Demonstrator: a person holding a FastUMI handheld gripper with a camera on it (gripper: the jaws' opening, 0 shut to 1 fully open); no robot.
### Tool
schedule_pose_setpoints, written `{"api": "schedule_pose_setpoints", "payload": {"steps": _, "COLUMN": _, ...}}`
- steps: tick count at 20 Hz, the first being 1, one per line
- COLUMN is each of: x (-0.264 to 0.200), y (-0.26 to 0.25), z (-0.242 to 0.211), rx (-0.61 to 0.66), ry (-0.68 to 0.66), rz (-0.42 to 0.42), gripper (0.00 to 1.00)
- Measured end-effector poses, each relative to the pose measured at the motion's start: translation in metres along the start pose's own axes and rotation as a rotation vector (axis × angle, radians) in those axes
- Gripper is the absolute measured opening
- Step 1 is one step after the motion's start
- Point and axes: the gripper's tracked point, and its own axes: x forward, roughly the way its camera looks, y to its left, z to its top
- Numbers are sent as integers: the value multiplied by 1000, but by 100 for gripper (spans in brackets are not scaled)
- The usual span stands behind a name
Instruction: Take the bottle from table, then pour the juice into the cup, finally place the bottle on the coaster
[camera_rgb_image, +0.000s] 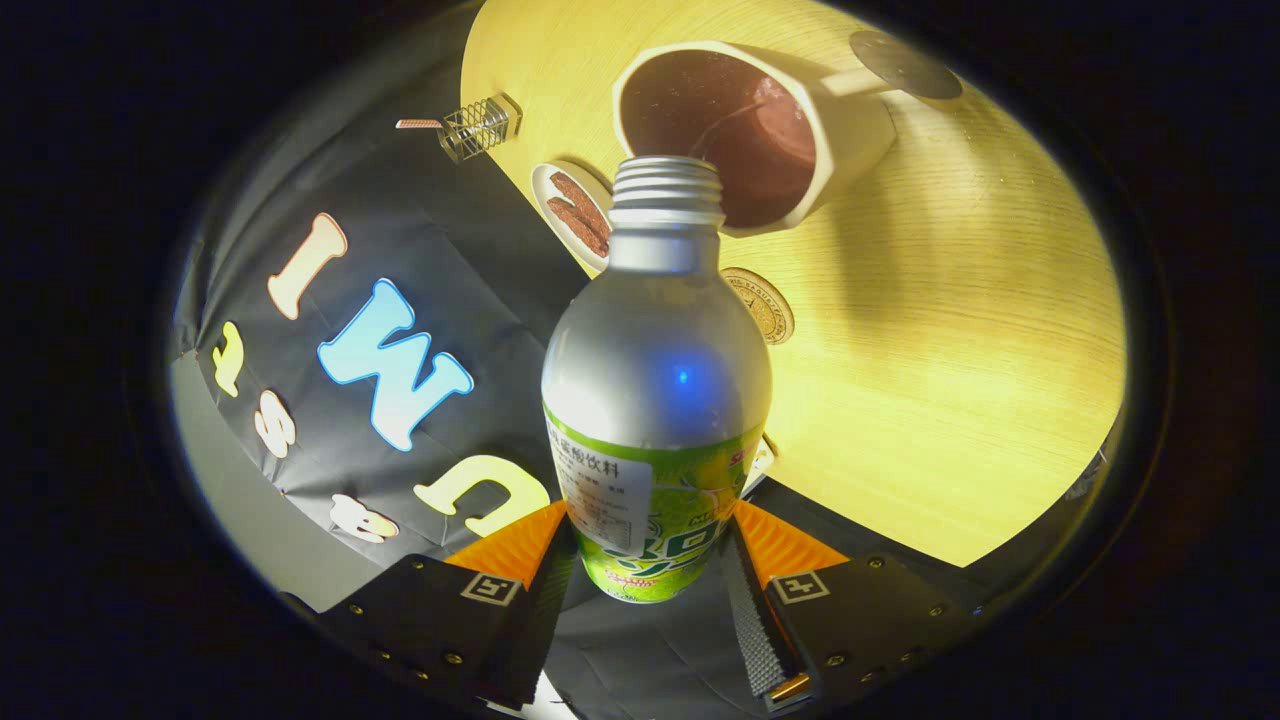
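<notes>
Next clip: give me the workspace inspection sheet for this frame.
Surface: wooden table, lit.
Job's things: bottle, cap off, tilted with its mouth at the rim of the cup; cup interior dark; round coaster beside the bottle's shoulder.
Clutter: small plate of snacks; wire holder; dark disc beyond the cup.
Grippers: gripper shut on the bottle's labelled body.
Cables: nothing seen.
Surroundings: black cloth wall.

Uncapped silver bottle (655, 400) with green label, clamped between the gripper's fingers, tips its mouth over the white cup (760, 130); a round coaster (765, 305) lies just beyond.
</notes>
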Motion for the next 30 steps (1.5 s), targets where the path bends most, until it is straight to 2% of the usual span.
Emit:
{"api": "schedule_pose_setpoints", "payload": {"steps": 13, "x": 8, "y": -6, "z": 0, "rx": -26, "ry": -31, "rz": -26, "gripper": 76}}
{"api": "schedule_pose_setpoints", "payload": {"steps": 16, "x": 9, "y": -21, "z": 8, "rx": -101, "ry": -69, "rz": -67, "gripper": 76}}
{"api": "schedule_pose_setpoints", "payload": {"steps": 25, "x": 22, "y": -49, "z": 23, "rx": -329, "ry": -152, "rz": -111, "gripper": 76}}
{"api": "schedule_pose_setpoints", "payload": {"steps": 30, "x": 27, "y": -76, "z": 29, "rx": -523, "ry": -178, "rz": -195, "gripper": 76}}
